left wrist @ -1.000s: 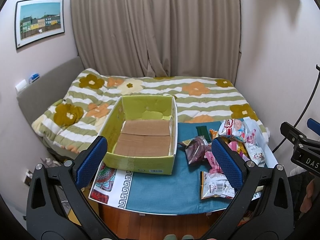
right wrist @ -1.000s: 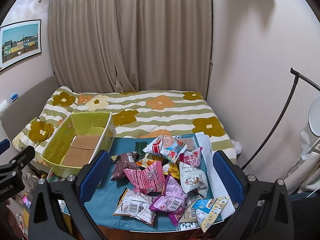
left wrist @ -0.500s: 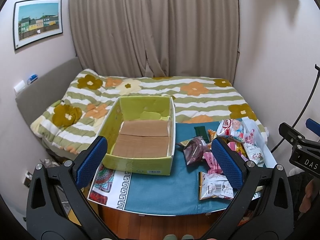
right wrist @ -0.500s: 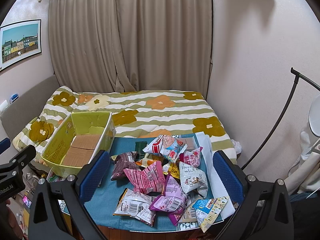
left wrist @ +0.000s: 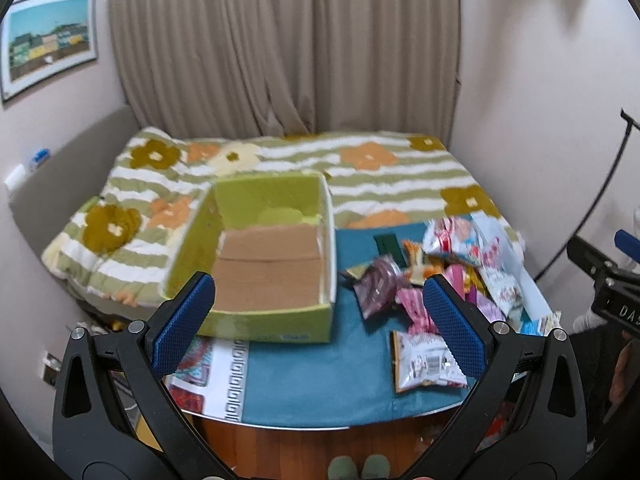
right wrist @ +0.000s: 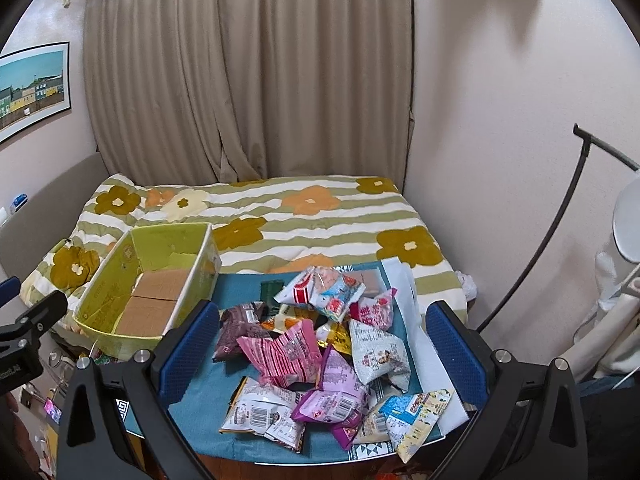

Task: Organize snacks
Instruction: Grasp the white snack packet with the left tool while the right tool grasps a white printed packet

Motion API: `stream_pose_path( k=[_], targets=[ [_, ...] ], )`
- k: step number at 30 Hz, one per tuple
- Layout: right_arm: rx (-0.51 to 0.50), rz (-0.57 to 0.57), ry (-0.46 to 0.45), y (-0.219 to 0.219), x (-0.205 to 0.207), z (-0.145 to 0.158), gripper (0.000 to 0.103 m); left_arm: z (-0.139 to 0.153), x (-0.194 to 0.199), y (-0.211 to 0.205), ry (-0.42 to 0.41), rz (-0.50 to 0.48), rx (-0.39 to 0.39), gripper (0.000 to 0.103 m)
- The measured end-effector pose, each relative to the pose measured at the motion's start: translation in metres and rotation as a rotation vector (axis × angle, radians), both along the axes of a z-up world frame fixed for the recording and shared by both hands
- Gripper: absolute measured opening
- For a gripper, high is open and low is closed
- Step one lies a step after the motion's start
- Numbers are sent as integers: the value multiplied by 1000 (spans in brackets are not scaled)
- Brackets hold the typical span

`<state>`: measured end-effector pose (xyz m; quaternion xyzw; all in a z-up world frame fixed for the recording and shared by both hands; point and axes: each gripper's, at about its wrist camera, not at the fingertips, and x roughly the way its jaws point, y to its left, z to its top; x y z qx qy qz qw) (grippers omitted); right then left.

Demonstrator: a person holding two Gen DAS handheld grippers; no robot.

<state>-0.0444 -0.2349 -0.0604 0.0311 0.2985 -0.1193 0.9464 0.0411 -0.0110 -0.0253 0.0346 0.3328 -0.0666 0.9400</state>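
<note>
Left wrist view looks nearly straight into the green cardboard box [left wrist: 264,256], and all it holds is brown cardboard flaps on the bottom, no snacks. The right wrist view only gets the box [right wrist: 148,284] at 9 o'clock, but shows the whole snack pile [right wrist: 320,344] heaped on the blue tablecloth [right wrist: 200,392] at 6 o'clock; in the left view half the pile [left wrist: 436,280] sits at 3 o'clock behind a finger. Left gripper [left wrist: 316,324] and right gripper [right wrist: 322,354] both have jaws spread wide, gripping nothing. Flowery bedspread [right wrist: 320,220] at 12.
</note>
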Motion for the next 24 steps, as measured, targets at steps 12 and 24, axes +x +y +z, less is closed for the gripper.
stream_pose_path(
  k=[12,24],
  targets=[
    [27,-76,180,-47,5,-56,103,-109,34,-59,288,-164,-66,103],
    [112,33,295,-115,66,-122,103,-213,67,-99,543,-67,-192,103]
  ],
)
